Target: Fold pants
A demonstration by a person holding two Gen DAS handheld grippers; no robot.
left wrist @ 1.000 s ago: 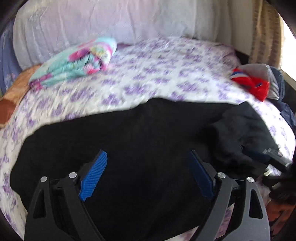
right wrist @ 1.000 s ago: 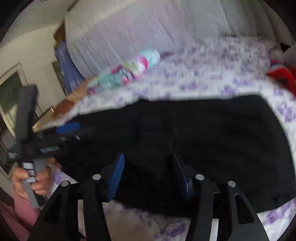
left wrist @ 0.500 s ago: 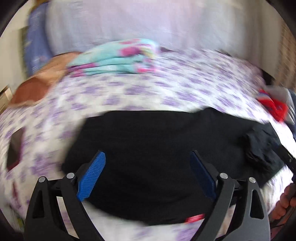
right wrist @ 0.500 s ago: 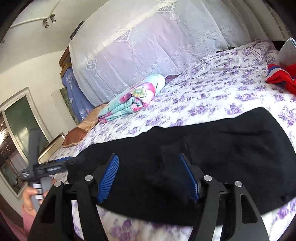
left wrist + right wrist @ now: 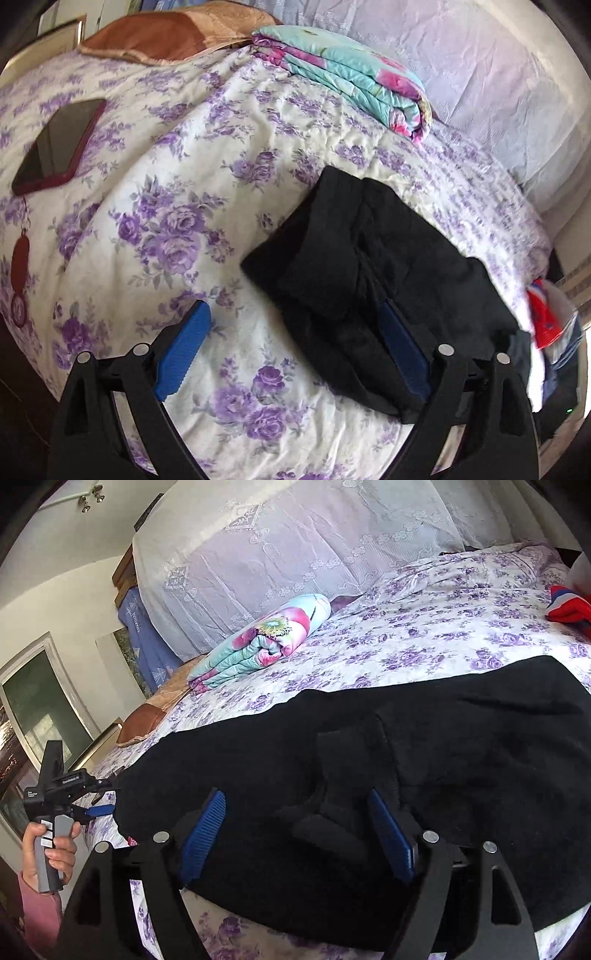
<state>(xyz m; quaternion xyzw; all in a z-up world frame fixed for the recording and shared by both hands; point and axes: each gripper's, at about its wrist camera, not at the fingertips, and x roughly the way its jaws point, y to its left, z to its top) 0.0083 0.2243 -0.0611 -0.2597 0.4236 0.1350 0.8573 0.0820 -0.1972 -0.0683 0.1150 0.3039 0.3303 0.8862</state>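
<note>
Black pants (image 5: 373,273) lie folded on the purple-flowered bedspread (image 5: 173,206); in the right wrist view they (image 5: 424,760) spread across the bed's near edge. My left gripper (image 5: 291,354) is open and empty, low over the bedspread at the left end of the pants, its right finger beside the cloth. It also shows at the far left of the right wrist view (image 5: 94,805), held by a hand. My right gripper (image 5: 295,834) is open and empty, just above a bunched part of the pants.
A folded teal and pink quilt (image 5: 347,74) lies at the back. A dark phone in a red case (image 5: 59,144) with a charm lies at the left. A brown cushion (image 5: 159,33) is behind it. Red clothing (image 5: 569,605) sits at the right.
My left gripper has swung left, from over the pants' middle to their left end, and the phone has come into view. My right gripper has pulled back a little and opened somewhat wider.
</note>
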